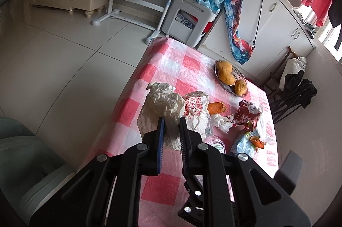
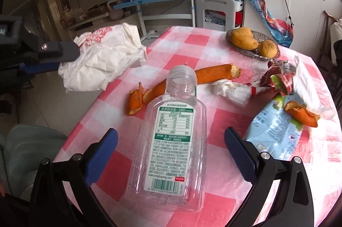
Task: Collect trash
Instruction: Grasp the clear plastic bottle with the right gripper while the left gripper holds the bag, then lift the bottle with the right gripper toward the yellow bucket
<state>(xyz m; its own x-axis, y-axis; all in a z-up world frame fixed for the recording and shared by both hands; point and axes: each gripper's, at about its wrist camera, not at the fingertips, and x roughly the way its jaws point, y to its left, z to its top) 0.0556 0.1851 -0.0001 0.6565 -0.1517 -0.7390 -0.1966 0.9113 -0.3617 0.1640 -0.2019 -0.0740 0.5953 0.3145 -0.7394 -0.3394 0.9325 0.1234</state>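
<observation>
A clear bottle (image 2: 171, 137) lies on its side nearest the right wrist camera, capless mouth pointing away, its green-and-white label up. It rests on the pink-and-white checked table (image 2: 213, 120) between the two fingers of the right gripper (image 2: 171, 148), which stand spread wide, one on each side, neither pad touching it.

Beyond the mouth lie a long orange peel (image 2: 213, 75) and a smaller curled peel (image 2: 135, 102). To the right of them sits a twisted white tissue (image 2: 232, 90), then a torn red wrapper (image 2: 277, 79), and nearer the camera a pale blue packet (image 2: 275, 130) with another piece of peel (image 2: 301, 113) on top. A glass dish (image 2: 271, 56) of mangoes (image 2: 243, 39) stands toward the far right edge of the table.

At the left of this view, the left gripper (image 2: 70, 51) holds a white plastic bag (image 2: 104, 58) with red print, lifted over the table's left edge.

In the left wrist view, the left gripper (image 1: 172, 120) has its fingers pressed close, pinching a fold of the bag (image 1: 164, 105), whose crumpled bulk hangs just ahead of the tips. The bottle (image 1: 215, 143) shows only partly behind the right finger.
</observation>
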